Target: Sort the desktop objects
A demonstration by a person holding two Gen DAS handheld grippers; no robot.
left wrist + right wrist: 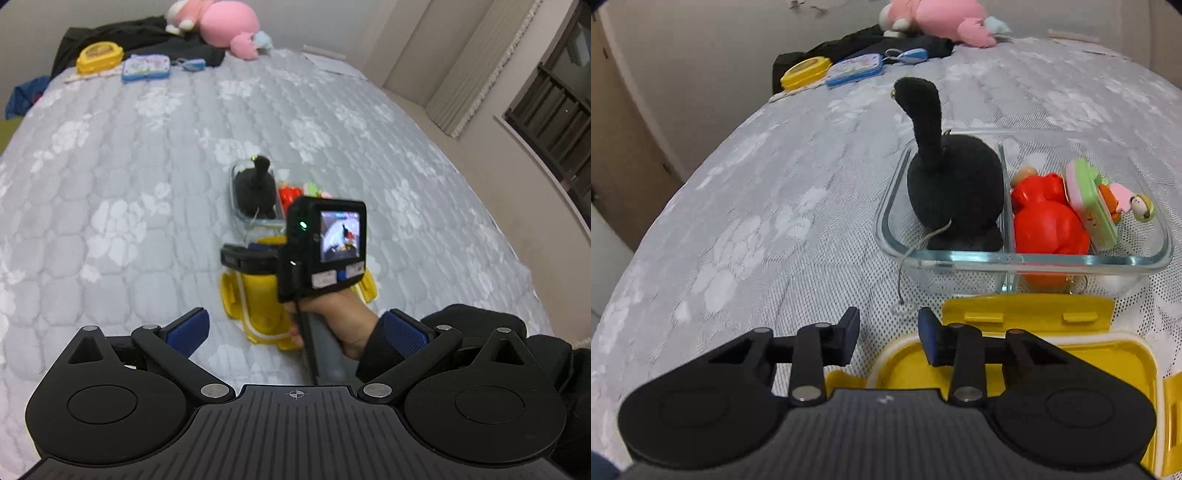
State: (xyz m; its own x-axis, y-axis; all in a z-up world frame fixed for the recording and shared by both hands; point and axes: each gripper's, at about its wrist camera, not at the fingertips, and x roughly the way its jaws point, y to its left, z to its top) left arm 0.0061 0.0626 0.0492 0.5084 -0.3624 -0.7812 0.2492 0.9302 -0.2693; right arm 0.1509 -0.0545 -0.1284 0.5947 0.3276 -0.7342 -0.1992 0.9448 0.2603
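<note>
A: Right gripper [888, 334]?
B: Jaws partly apart, nothing between them; it hangs over the near-left corner of the yellow lid [1027, 347].

A: Left gripper [295, 325]?
B: Jaws spread wide, empty, behind the hand [332, 317] that grips the right tool.

A: Contents of the glass box [1027, 258]?
B: Black plush [955, 184] in the left compartment; red toy [1047, 221] and green case [1089, 206] in the right. The box stands on the bed [757, 206], just beyond the lid.

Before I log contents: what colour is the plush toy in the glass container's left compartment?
Black; the plush toy shows best in the right wrist view.
</note>
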